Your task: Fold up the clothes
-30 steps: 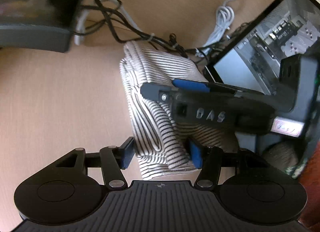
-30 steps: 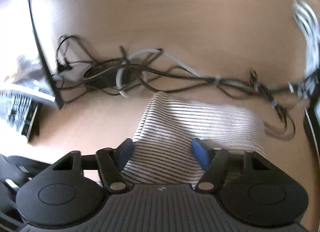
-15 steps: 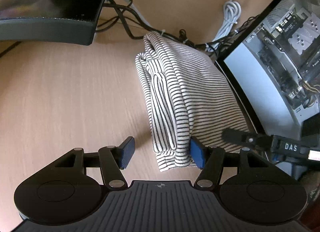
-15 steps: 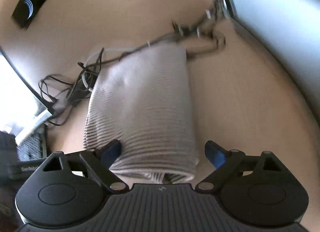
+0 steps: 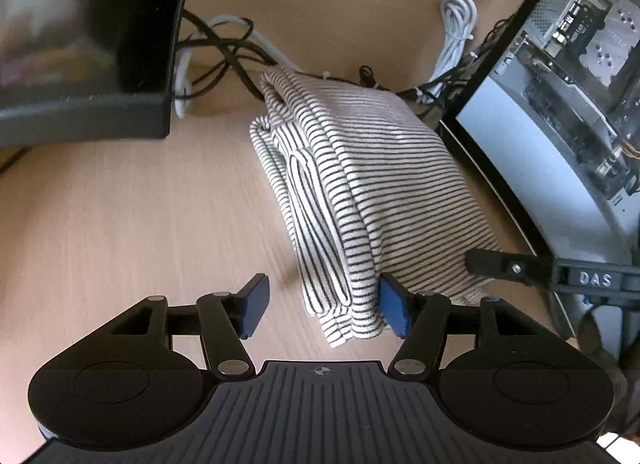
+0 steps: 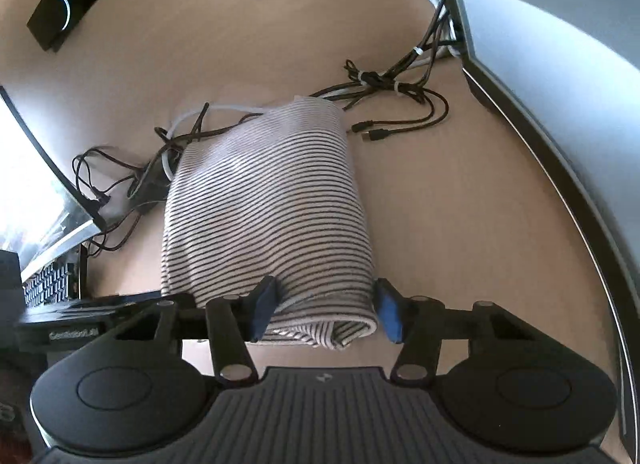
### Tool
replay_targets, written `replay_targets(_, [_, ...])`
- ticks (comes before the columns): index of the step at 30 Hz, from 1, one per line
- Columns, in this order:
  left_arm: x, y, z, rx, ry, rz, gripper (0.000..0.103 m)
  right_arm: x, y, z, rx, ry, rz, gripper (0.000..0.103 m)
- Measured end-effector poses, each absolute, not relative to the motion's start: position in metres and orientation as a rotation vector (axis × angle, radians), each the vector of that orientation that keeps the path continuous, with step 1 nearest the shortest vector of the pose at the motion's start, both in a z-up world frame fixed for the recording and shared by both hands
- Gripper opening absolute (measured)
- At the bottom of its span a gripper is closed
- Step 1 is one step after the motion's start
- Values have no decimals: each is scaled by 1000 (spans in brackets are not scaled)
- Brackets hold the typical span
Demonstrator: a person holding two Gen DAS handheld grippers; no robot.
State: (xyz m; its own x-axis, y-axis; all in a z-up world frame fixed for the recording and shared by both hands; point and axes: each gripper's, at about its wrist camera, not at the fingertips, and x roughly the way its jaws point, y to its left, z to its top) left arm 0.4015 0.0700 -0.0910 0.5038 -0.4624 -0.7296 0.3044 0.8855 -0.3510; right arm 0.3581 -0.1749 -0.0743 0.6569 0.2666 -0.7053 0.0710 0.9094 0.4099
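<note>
— Since a second ago we swung our right gripper (image 6: pixel 326 314) round to the folded black-and-white striped garment (image 6: pixel 266 207)'s near end; its jaws are closing around it.

— Our left gripper (image 5: pixel 320 310) stands half-open beside that garment on the light wooden desk (image 5: pixel 132 215).

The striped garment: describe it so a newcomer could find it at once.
On the light wooden desk, look between the dark monitor and the open computer case. The striped garment lies there folded into a thick bundle, its far end against tangled cables. It is the only soft, black-and-white striped thing.
</note>
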Motion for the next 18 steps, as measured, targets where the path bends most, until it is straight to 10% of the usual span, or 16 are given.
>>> replay_targets(11, [382,79,-84,-191,890,-407,68,349,-160,-71,351,805,73,60])
replay_targets(16, [312,90,-49,-166,728,-393,90,289,-151,-38,297,667,47,103])
replay_targets(18, [282,97,-35,-167,654,-391,100,256,-141,-22,251,591,20,103])
